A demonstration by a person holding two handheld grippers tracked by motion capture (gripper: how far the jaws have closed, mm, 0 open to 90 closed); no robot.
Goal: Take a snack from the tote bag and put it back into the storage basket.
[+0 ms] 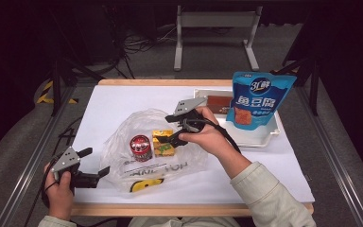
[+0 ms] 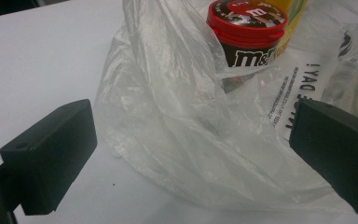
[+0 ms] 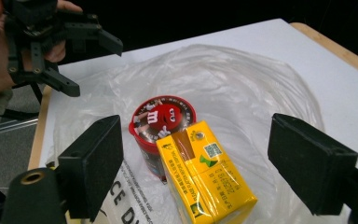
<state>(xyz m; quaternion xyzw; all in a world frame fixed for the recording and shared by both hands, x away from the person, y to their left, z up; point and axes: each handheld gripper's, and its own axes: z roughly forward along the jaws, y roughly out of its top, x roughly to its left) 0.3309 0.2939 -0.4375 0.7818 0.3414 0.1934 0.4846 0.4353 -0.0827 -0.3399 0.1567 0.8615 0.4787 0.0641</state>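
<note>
Packing part done | candy tub (image 1: 140,147) and yellow carton (image 1: 163,142) in bag (image 1: 123,137) | blue pouch (image 1: 261,100) remains, 2 o'clock | my left tongs (image 1: 96,163) and right tongs (image 1: 169,128) both spread, empty.

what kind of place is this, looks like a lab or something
Probably a lab or recording workspace, not a home: a white table edged by metal rails, loose cables on the grey floor behind it, dark surroundings, and handheld grippers, left and right, working over bagged snacks.
</note>
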